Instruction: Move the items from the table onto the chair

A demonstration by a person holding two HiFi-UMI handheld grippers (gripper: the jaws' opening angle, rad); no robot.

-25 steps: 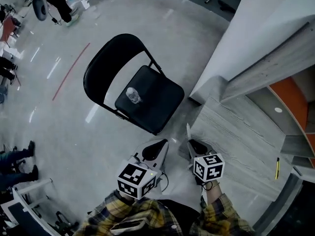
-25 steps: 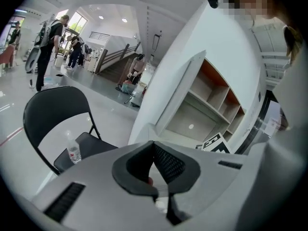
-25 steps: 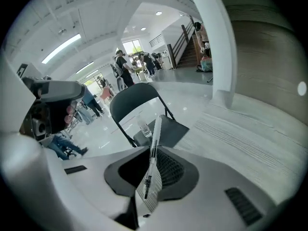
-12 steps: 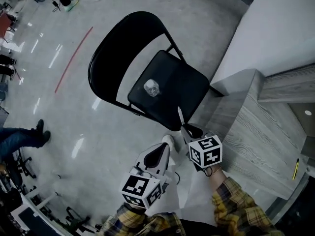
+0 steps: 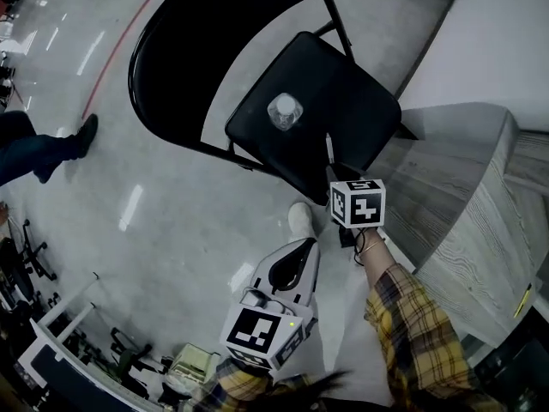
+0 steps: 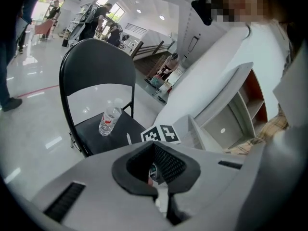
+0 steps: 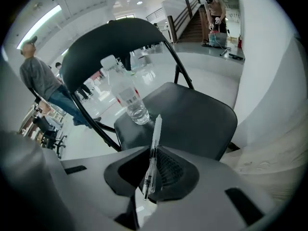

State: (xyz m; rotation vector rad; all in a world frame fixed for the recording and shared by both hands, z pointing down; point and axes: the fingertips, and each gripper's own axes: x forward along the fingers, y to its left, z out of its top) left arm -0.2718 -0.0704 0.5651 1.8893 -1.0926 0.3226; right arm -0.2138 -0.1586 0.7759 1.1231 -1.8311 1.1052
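A black folding chair [image 5: 343, 84] stands ahead, with a clear water bottle [image 5: 285, 112] upright on its seat. My right gripper [image 5: 336, 178] is shut on a clear pen [image 5: 329, 148], which sticks up over the seat's near edge. In the right gripper view the pen [image 7: 154, 153] rises between the pads of the right gripper [image 7: 153, 170], with the bottle [image 7: 127, 97] just beyond its tip. My left gripper [image 5: 296, 256] hangs lower over the floor, short of the chair. In its own view the left gripper [image 6: 156, 174] is shut with nothing held.
The grey wood table [image 5: 463, 221] lies at the right, with a thin yellow stick [image 5: 522, 300] near its far edge. A white wall block [image 5: 506, 50] stands behind it. A person's leg [image 5: 43, 148] is on the floor at the left. A red line [image 5: 111, 54] crosses the floor.
The right gripper has carried the pen from the table's corner to the chair seat's near edge. The chair now sits closer and higher in the head view. The left gripper has dropped back.
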